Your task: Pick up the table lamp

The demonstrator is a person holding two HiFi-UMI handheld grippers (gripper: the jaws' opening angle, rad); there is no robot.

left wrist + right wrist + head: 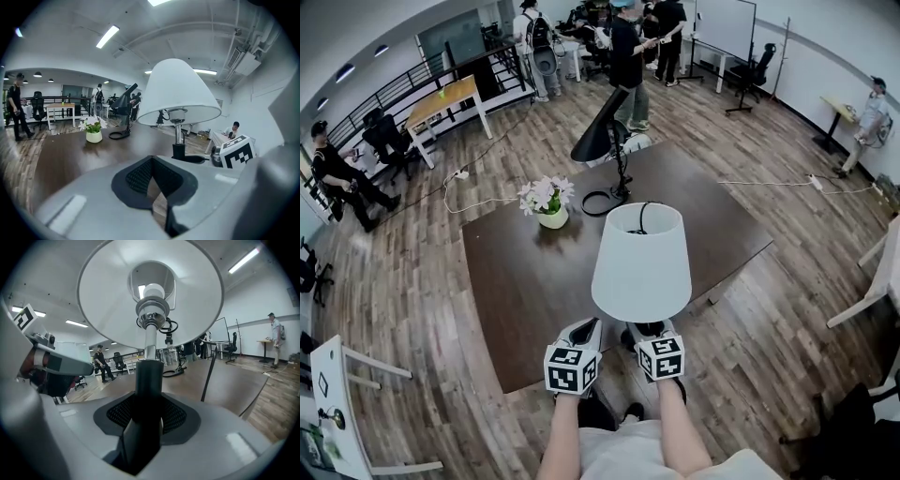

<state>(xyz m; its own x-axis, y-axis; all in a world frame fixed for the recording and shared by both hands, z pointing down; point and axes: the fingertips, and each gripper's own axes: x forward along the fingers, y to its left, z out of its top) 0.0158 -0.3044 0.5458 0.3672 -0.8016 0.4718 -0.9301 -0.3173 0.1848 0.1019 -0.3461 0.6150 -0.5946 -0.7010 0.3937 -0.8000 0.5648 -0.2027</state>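
While the dark surface [525, 281] fills the head view, the table lamp [641, 262] stands upright at its near edge, long axis vertical, directly ahead of the 2 arms. The right hand-held gripper [147, 414] is clamped around the black stem [146, 380], low beneath the white shade [108, 296]. The left hand-held gripper [154, 183] sits just left of the base [193, 159], jaws together on nothing. A straight upward lift by the right seems due.

Dark brown rectangular wooden table [534, 281], white pot of pale flowers [549, 202], black cone-shaded desk lamp [602, 141] with looped cable, light wooden desk [442, 100], plank floor [412, 281].
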